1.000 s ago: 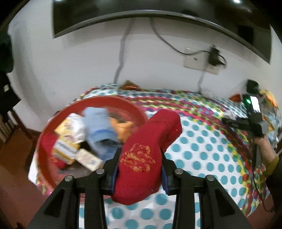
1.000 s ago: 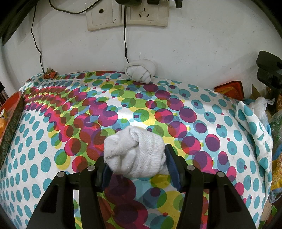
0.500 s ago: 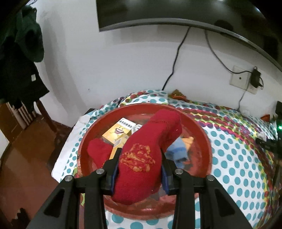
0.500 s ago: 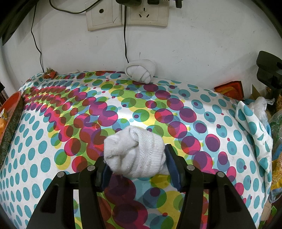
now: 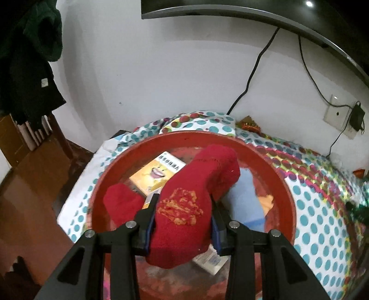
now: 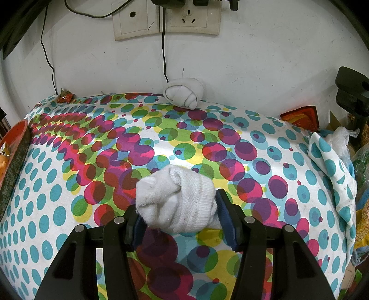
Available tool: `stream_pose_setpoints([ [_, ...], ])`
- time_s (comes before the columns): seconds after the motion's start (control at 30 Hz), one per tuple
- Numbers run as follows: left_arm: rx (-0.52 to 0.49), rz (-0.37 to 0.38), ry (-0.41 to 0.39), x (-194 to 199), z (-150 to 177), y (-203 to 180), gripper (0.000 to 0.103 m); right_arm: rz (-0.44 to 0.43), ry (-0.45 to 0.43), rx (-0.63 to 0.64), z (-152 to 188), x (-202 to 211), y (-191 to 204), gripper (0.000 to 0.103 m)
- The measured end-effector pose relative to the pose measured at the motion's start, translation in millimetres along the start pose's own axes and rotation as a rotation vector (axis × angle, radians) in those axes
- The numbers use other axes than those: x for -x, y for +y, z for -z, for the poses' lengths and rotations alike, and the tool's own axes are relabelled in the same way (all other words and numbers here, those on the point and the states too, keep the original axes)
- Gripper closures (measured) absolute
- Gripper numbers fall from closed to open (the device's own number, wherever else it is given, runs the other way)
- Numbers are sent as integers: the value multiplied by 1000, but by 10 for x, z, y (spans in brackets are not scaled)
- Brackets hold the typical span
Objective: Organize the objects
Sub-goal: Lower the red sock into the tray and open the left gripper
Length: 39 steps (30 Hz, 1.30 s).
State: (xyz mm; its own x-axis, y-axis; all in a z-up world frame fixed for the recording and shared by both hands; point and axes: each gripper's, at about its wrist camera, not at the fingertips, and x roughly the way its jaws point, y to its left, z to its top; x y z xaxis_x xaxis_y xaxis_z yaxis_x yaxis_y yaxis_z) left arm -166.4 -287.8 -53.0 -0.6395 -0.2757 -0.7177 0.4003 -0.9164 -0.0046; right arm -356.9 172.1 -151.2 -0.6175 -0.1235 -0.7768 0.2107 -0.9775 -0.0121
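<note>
My left gripper (image 5: 182, 221) is shut on a red sock (image 5: 196, 196) with a gold emblem and holds it above the round red tray (image 5: 286, 191). In the tray lie a second red sock (image 5: 120, 203), a yellow box (image 5: 156, 172), a light blue sock (image 5: 246, 198), an orange item (image 5: 267, 200) and a small white box (image 5: 209, 262). My right gripper (image 6: 180, 221) is shut on a rolled white sock (image 6: 175, 198) just over the dotted tablecloth (image 6: 92, 166). Another rolled white sock (image 6: 184, 92) lies by the wall.
The tray's edge (image 6: 13, 147) shows at the far left in the right wrist view. A wall socket with cables (image 6: 166, 18) is behind the table. Orange packets (image 6: 302, 117) and a bunched cloth (image 6: 332, 161) crowd the table's right end. A wooden floor (image 5: 27, 184) lies left of the table.
My left gripper has swung left with the red sock, from beside the tray to over its middle. The right gripper and white sock have not moved.
</note>
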Motion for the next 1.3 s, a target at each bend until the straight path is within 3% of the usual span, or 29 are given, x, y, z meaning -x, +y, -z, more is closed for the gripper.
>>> stream_pose_setpoints([
  [0.33, -33, -38, -7, -311, -160, -72, 64, 0, 0, 0, 4, -1, 7, 51],
  [0.53, -25, -56, -1, -383, -135, 15, 58, 1, -1, 1, 18, -11, 10, 51],
  [0.9, -115, -61, -7, -171, -39, 0, 47, 7, 0, 4, 20, -25, -6, 51],
  [1.3, -56, 32, 22, 152, 172, 179, 47, 17, -2, 14, 0, -16, 11, 52],
])
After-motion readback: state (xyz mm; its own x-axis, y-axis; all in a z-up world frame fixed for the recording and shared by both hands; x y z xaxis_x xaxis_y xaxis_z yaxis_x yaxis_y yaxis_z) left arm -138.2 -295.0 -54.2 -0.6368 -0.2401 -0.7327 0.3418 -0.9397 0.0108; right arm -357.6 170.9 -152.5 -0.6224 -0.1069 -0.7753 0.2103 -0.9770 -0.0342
